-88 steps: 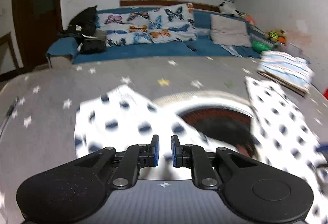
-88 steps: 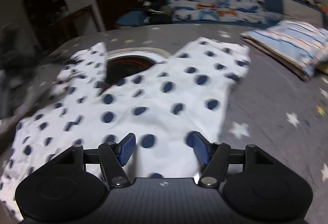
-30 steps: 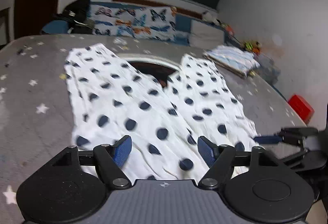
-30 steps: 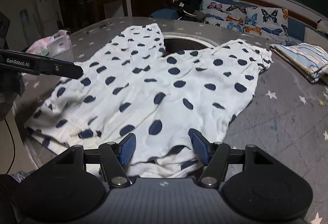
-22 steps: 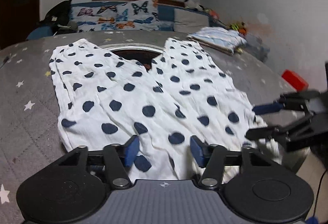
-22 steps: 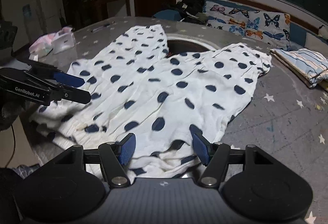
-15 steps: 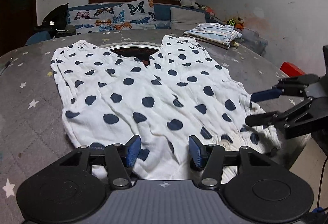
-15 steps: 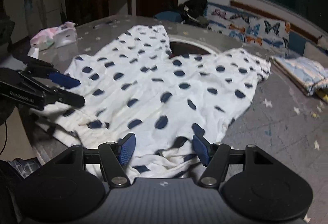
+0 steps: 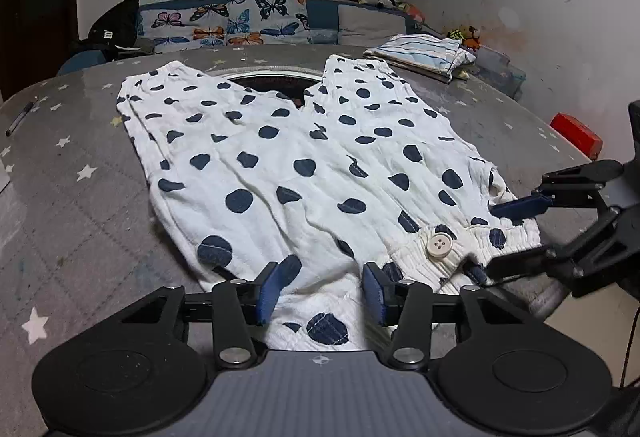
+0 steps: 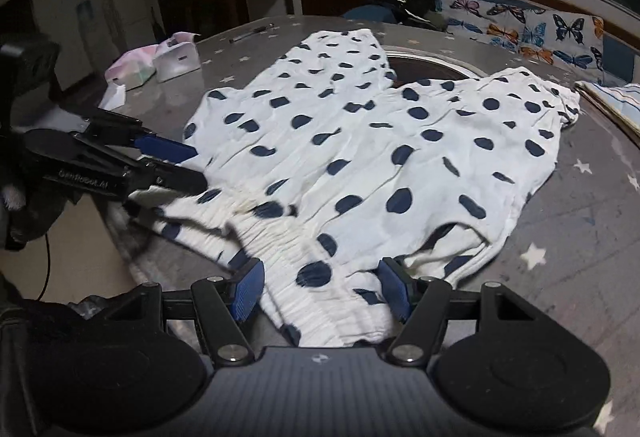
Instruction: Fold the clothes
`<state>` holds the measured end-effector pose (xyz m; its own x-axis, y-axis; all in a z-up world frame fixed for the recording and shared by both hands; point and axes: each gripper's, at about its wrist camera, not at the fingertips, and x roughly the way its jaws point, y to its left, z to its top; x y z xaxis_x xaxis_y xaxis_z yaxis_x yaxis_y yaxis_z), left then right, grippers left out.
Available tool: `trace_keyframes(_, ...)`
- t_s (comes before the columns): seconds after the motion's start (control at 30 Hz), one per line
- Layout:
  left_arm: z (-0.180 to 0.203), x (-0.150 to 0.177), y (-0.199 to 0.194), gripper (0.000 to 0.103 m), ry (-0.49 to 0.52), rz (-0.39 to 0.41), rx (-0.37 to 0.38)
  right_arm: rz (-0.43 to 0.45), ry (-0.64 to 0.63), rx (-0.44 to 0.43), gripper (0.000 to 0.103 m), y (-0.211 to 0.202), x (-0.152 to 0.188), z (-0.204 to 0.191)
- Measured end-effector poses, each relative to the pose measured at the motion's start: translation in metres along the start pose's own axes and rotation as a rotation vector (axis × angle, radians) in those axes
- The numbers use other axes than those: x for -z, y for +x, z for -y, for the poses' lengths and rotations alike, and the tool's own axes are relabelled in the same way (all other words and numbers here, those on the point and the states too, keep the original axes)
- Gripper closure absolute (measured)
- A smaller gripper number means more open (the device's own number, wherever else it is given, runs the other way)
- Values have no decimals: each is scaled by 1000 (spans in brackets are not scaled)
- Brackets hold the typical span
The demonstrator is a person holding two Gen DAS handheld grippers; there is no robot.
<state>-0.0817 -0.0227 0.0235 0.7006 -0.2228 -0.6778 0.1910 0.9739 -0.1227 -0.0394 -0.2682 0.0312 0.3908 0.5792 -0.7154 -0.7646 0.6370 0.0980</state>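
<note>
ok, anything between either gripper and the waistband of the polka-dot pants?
Nothing visible. The left gripper and right gripper each straddle the waistband of the polka-dot pants, fabric directly between open jaws. The left's jaws have just been closing.

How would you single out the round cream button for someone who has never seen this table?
Start at the grey star-printed table and find the white trousers with dark blue dots spread across it. Follow them to the gathered waistband at the near edge; the round cream button sits there, the only pale, four-holed disc among blue dots.
</note>
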Motion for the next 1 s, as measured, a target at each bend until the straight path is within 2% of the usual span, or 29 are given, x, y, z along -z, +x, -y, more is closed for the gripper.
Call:
trace_keyframes(0.1,-5,1,-5,57,5,-13,0,-4,-32,-45,38,-2,2,-10)
trace_keyframes(0.3,-14,-5,-18,58,32,-24,9,18,-41,-98,39,-18,-10,-6)
trace_keyframes(0.43,-15,-19,-31,56,42,13,16,75,2,-100,39,-33,-27,13)
trace_keyframes(0.5,-14,-27,-34,55,42,41,26,84,17,-72,39,-31,-34,23)
trace_keyframes(0.7,6,-48,-14,34,45,85,75,81,58,57,40,-14,-57,66)
trace_keyframes(0.77,16,-55,0,21,51,88,109,71,70,105,40,-4,-67,86)
trace_keyframes(0.8,21,-58,7,19,60,88,119,67,82,117,40,1,-72,95)
trace_keyframes(0.87,32,-63,20,9,78,88,145,61,106,136,40,9,-80,111)
trace_keyframes(1.0,51,-72,46,3,104,73,199,52,150,189,40,31,-100,147)
